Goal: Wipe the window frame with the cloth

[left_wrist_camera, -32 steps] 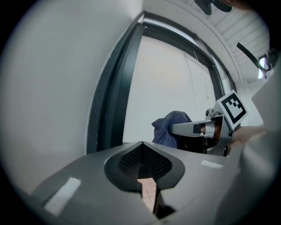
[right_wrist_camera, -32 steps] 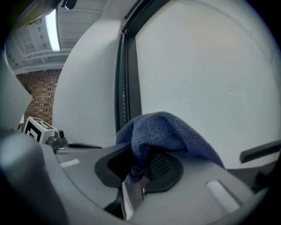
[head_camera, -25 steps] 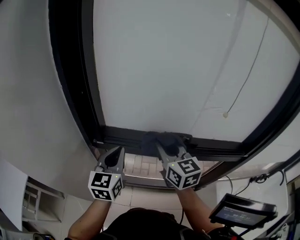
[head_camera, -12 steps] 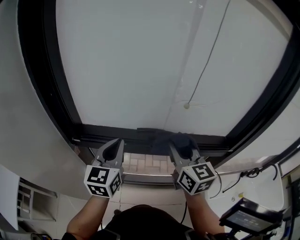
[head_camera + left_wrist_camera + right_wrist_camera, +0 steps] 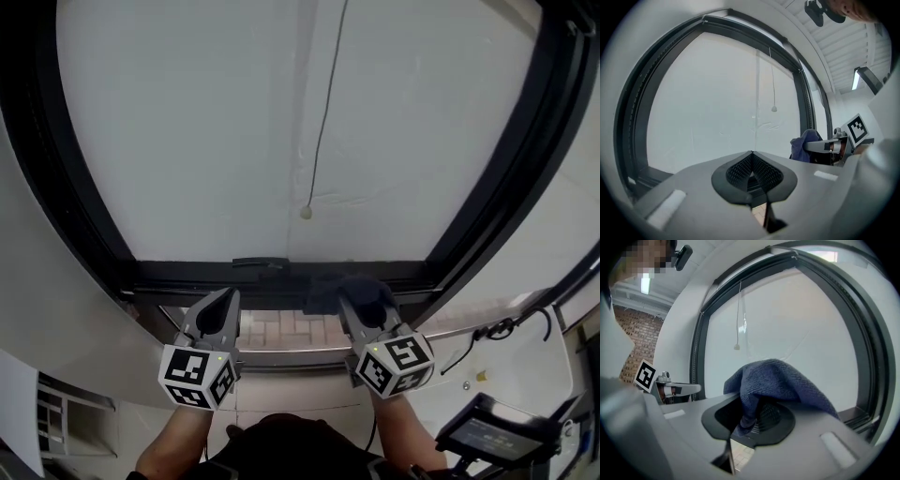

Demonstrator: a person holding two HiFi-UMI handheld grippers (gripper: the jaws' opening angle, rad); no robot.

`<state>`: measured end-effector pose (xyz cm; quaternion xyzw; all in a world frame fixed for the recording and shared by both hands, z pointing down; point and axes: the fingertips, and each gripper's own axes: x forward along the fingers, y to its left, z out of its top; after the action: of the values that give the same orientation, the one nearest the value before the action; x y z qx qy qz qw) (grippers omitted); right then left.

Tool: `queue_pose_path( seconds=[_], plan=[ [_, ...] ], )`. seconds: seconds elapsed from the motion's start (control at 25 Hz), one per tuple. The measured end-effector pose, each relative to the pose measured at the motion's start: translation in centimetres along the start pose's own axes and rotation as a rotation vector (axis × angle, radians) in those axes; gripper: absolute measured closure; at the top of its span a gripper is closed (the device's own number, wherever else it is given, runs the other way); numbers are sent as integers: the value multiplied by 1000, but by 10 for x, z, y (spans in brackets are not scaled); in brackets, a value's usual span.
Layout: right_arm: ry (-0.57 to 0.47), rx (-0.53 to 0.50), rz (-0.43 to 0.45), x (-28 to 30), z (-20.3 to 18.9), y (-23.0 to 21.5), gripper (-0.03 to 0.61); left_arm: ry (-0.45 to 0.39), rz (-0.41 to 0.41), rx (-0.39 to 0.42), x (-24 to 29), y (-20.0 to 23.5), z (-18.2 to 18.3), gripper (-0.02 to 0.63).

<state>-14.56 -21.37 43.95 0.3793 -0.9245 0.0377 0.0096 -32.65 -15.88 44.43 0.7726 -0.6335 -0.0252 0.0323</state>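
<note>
Right gripper (image 5: 750, 420): jaws clamped on a fold of the dark blue cloth (image 5: 780, 380), which is bunched above the pads and draped over the right jaw. In the head view this gripper (image 5: 362, 306) is found at lower centre-right, with the cloth (image 5: 345, 284) pressed against the bottom rail of the black window frame (image 5: 272, 277), right of the rail's middle. Left gripper (image 5: 751, 159): jaws closed together, nothing held between them; in the head view it (image 5: 223, 305) is placed at lower centre-left, just below the same rail and apart from the cloth. From the left gripper view the cloth (image 5: 806, 143) is seen at centre-right, held by the other gripper. Window frame (image 5: 628, 117): dark, curved by the lens, enclosing a plain white pane (image 5: 206, 122). Cord (image 5: 323, 112): thin, hung down the middle of the pane, ended in a small round knob (image 5: 306, 213) above the rail. Tiled strip (image 5: 291, 328): pale, seen between the two grippers below the frame. Cables (image 5: 497, 330): laid at the lower right. Screen (image 5: 492, 433): dark, at the lower right corner. Brick wall (image 5: 640, 343): seen at the left edge of the right gripper view.
</note>
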Motion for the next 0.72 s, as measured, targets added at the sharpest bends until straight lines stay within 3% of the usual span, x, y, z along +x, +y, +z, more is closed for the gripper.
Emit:
queue_pose_path(
  seconds=[0.72],
  plan=[
    [10,-9,1,-7,-8,-10,515,17,-19,8,12,-23,-4,620]
  ],
)
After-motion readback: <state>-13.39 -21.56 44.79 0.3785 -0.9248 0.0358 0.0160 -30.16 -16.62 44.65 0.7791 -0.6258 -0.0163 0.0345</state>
